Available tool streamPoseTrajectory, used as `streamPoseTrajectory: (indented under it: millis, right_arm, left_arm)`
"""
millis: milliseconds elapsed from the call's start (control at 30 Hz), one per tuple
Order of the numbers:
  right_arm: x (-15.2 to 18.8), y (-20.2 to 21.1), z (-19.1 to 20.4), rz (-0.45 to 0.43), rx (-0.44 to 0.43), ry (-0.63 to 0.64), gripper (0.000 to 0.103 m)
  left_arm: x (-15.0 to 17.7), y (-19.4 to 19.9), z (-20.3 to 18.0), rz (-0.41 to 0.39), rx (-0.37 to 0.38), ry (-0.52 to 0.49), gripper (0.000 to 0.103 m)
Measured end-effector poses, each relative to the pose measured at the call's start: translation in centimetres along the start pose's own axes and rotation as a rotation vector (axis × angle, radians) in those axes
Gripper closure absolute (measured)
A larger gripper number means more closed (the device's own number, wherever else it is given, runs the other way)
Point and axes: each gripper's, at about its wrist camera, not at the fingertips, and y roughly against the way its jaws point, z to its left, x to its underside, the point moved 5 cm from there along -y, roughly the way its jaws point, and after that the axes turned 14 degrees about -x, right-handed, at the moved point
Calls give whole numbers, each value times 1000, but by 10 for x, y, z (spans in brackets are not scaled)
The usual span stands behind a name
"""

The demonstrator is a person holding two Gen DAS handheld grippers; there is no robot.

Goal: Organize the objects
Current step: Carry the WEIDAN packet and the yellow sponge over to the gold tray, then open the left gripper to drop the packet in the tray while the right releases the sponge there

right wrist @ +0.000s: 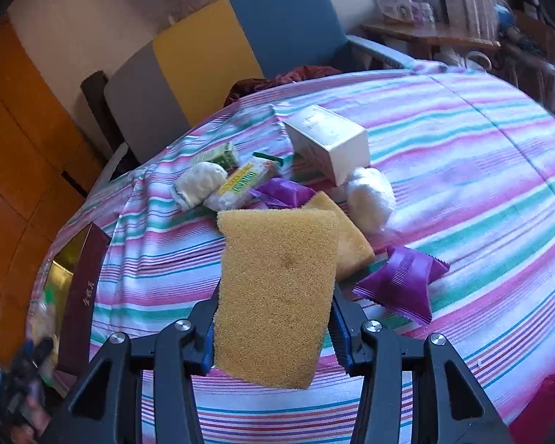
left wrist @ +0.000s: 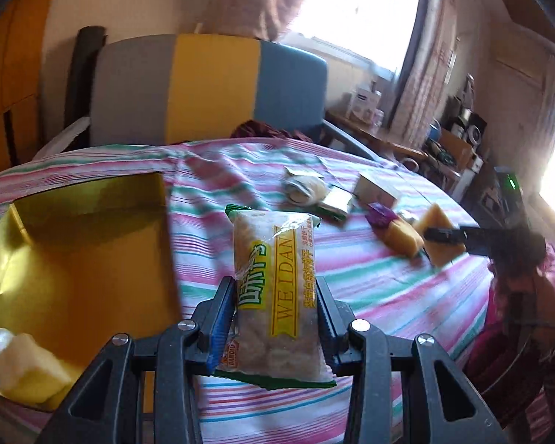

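My left gripper (left wrist: 273, 285) is shut on a clear cracker packet (left wrist: 273, 259) with a yellow and green label, held above the striped cloth just right of an open gold-lined box (left wrist: 74, 251). My right gripper (right wrist: 275, 296) is shut on a yellow sponge (right wrist: 277, 273), lifted over the cloth. In the left wrist view that sponge (left wrist: 434, 218) shows at the far right with a black finger across it. A second sponge (right wrist: 353, 240) lies on the cloth behind the held one.
On the striped tablecloth (right wrist: 462, 170) lie two purple packets (right wrist: 399, 285), a white box (right wrist: 329, 140), a white fluffy lump (right wrist: 370, 199), another cracker packet (right wrist: 240, 185) and a white bundle (right wrist: 199, 181). A pale yellow-white item (left wrist: 22, 366) lies in the gold-lined box. A grey, yellow and blue chair (left wrist: 211, 85) stands behind.
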Motion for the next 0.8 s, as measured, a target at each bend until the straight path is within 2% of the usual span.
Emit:
streamPoseTrajectory:
  millis: [133, 267, 400, 533, 800]
  right_arm:
    - [3, -4, 20, 5, -32, 64, 54]
    - [10, -11, 43, 26, -22, 140, 54]
    - [20, -20, 76, 26, -116, 139, 54]
    - [28, -32, 119, 30, -180, 180, 54]
    - [41, -42, 197, 47, -329, 247, 54]
  left_arm:
    - [-13, -2, 40, 57, -43, 40, 62]
    - [-18, -5, 92, 92, -112, 105, 62]
    - [-18, -8, 144, 123, -188, 176, 62]
    - [-10, -20, 191, 198, -255, 229, 62]
    - [5, -40, 238, 297, -346, 229, 62]
